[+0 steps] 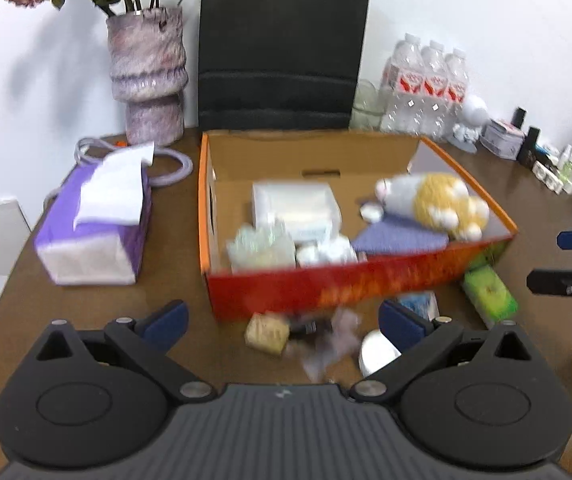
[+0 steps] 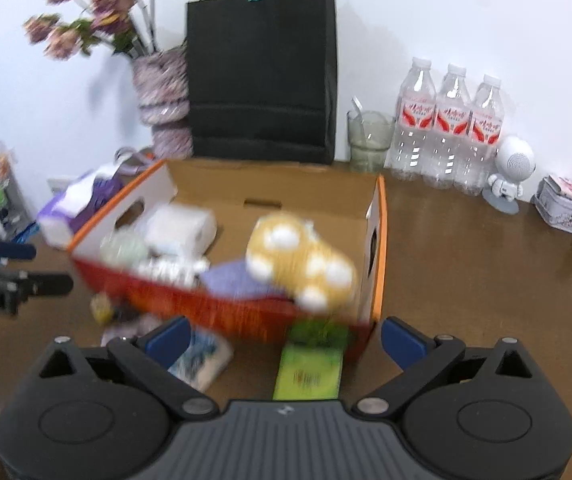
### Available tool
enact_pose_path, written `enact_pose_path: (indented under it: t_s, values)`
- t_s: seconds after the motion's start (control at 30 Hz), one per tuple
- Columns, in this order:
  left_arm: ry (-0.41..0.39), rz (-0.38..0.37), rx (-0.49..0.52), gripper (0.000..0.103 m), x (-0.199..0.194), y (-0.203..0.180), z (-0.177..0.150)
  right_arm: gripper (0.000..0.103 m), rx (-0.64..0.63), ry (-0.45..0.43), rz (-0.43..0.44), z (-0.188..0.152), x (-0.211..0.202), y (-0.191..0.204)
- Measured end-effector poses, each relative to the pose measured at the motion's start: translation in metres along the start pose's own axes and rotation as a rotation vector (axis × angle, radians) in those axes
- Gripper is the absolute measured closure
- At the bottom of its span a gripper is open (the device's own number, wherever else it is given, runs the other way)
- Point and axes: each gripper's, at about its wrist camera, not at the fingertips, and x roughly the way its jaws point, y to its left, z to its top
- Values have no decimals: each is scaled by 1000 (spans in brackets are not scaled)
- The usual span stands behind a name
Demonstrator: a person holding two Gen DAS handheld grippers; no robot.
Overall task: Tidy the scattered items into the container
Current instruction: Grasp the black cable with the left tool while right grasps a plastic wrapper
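Holding both grippers, left gripper (image 1: 281, 322) and right gripper (image 2: 283, 338), spread wide and gripping nothing, short of the cardboard box (image 1: 366, 284). Sitting inside already: yellow plush toy (image 2: 302, 264), likely dropped there. Still lying on the table (image 2: 466, 264): green packet (image 2: 310, 372). Showing only in the left view: white lid (image 1: 376, 354) and small tan block (image 1: 265, 334).

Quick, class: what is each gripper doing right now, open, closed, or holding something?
Left gripper: open, blue-padded jaws spread wide, holding nothing.
Right gripper: open, jaws spread wide, holding nothing.
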Motion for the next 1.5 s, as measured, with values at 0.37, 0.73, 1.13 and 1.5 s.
enact_pose_path:
  t_s: [0.37,0.73,1.13,1.5]
  values:
    - [49,-82,0,0,-3,-15,-71,1,-71,31,22,-77,2,33]
    - [33,-70,-36,0,16,-31,-86,3,-112,-20,-8,-95,26,56]
    - [-18,-31,-7,47,24,-47,-82,52,-115,-55,92,-91,43,62]
    - [-46,-67,-41,71,9,-36,-89,83,-89,-100,99,-97,23,57]
